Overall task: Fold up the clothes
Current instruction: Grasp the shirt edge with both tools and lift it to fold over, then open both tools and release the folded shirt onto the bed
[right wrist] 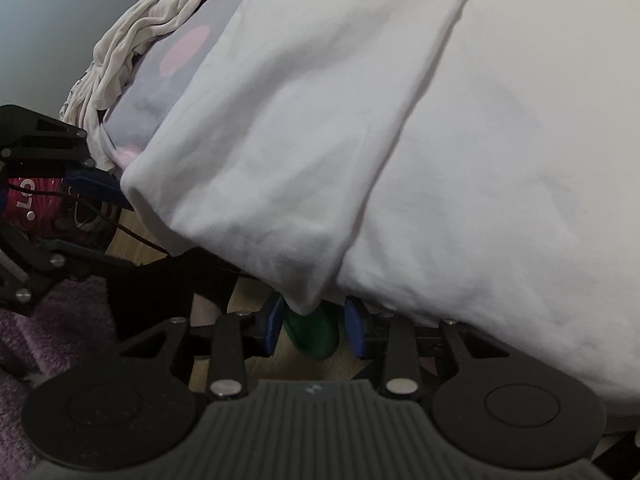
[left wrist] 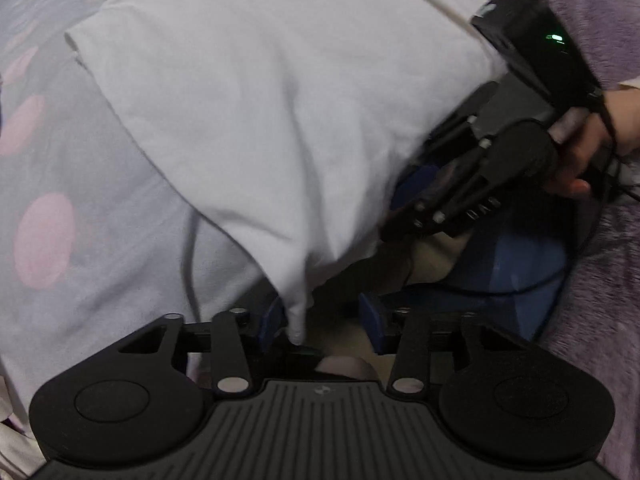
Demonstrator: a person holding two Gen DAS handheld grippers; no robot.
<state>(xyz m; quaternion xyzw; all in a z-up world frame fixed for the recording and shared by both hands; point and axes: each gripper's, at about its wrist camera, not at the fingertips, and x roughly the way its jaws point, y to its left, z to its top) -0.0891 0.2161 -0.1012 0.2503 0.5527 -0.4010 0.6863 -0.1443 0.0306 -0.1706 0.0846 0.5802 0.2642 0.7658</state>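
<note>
A white garment (left wrist: 260, 112) hangs over a bed edge, folded over itself. In the left wrist view its lower corner drops between the blue pads of my left gripper (left wrist: 324, 320), whose jaws stand apart with the cloth tip against the left pad (left wrist: 272, 320). In the right wrist view the same garment (right wrist: 400, 140) fills the frame, and a corner hangs between the pads of my right gripper (right wrist: 316, 320), also apart. The right gripper also shows in the left wrist view (left wrist: 460, 192), partly under the cloth.
A grey sheet with pink dots (left wrist: 48, 200) covers the bed. A crumpled beige cloth (right wrist: 132, 52) lies at the bed's far edge. A purple fleece sleeve (left wrist: 592, 20) is at right. A green object (right wrist: 312, 332) and wooden floor lie below.
</note>
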